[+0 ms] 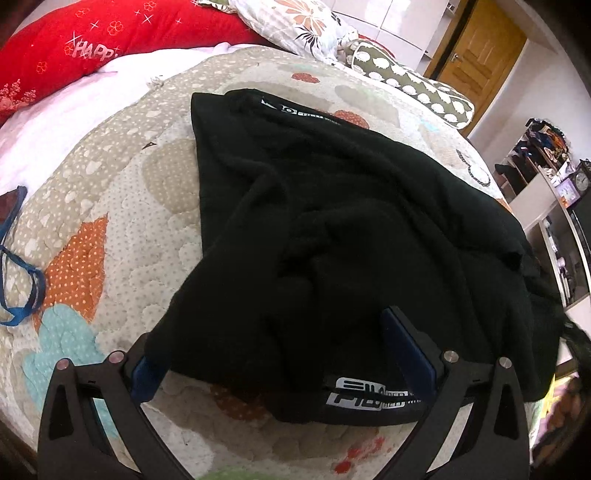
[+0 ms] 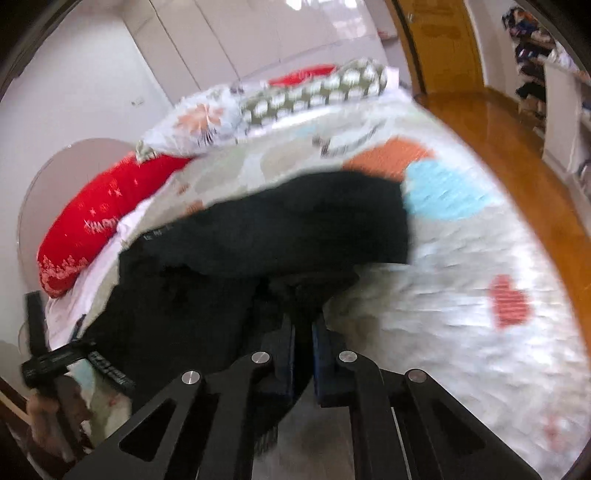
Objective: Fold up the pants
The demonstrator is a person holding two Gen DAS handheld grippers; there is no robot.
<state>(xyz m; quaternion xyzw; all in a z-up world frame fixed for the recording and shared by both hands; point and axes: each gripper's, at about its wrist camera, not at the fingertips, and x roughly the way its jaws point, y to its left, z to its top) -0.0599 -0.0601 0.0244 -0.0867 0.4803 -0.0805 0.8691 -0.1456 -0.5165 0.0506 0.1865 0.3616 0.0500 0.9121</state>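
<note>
Black pants [image 1: 332, 229] lie rumpled on the patterned quilt [image 1: 110, 236], their waistband with white lettering [image 1: 365, 397] at the near edge. My left gripper [image 1: 273, 332] is open, its blue-padded fingers [image 1: 406, 350] straddling the near part of the pants; the left finger is partly under the cloth. In the right wrist view, which is blurred, my right gripper [image 2: 303, 332] is shut on a fold of the black pants [image 2: 258, 236] and holds it lifted above the quilt [image 2: 461, 258]. The left gripper also shows there at the lower left [image 2: 74, 363].
A red pillow [image 1: 110, 40], a floral pillow [image 1: 295, 26] and a green patterned cushion [image 1: 417, 86] lie at the head of the bed. A blue strap [image 1: 22, 280] lies on the quilt's left. A wooden door [image 1: 476, 55], shelves [image 1: 546, 177] and a wood floor [image 2: 517, 155] are on the right.
</note>
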